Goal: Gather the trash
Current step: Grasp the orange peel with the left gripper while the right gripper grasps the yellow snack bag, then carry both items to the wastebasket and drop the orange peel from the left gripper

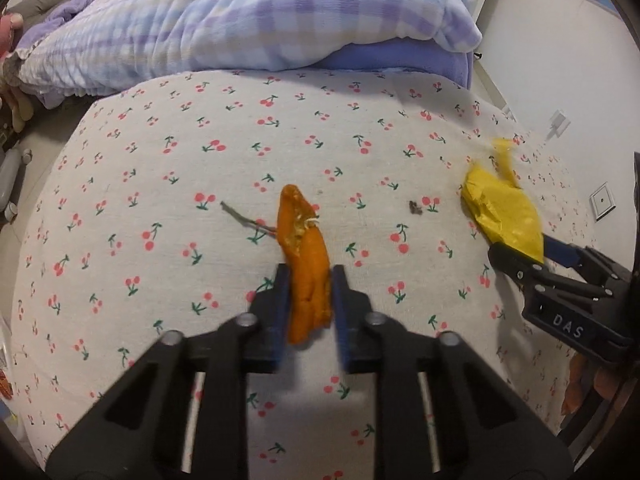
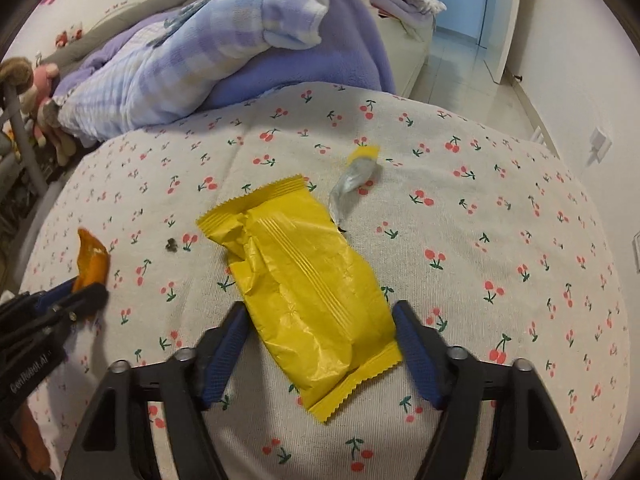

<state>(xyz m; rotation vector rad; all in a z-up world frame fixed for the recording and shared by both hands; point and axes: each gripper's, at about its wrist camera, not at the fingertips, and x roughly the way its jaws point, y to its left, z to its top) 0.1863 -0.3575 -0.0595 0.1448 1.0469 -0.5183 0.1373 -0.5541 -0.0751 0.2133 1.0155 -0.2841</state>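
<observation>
An orange peel (image 1: pixel 306 264) lies on the cherry-print bedsheet (image 1: pixel 180 184). My left gripper (image 1: pixel 308 280) is shut on its near end. A yellow snack wrapper (image 2: pixel 304 284) lies on the sheet, and my right gripper (image 2: pixel 320 320) is open with one finger on each side of it, neither pressing it. In the left wrist view the wrapper (image 1: pixel 504 208) and the right gripper (image 1: pixel 520 260) show at the right. In the right wrist view the peel (image 2: pixel 92 260) and the left gripper (image 2: pixel 76 292) show at the left. A torn silver and yellow wrapper strip (image 2: pixel 354 180) lies beyond the yellow wrapper.
A small dark crumb (image 1: pixel 416 208) and a thin twig (image 1: pixel 244 218) lie on the sheet. A purple plaid blanket (image 1: pixel 248 20) is piled at the far side of the bed. Stuffed toys (image 2: pixel 36 92) sit at the far left. The bed's right edge drops to the floor beside a white wall (image 2: pixel 580 60).
</observation>
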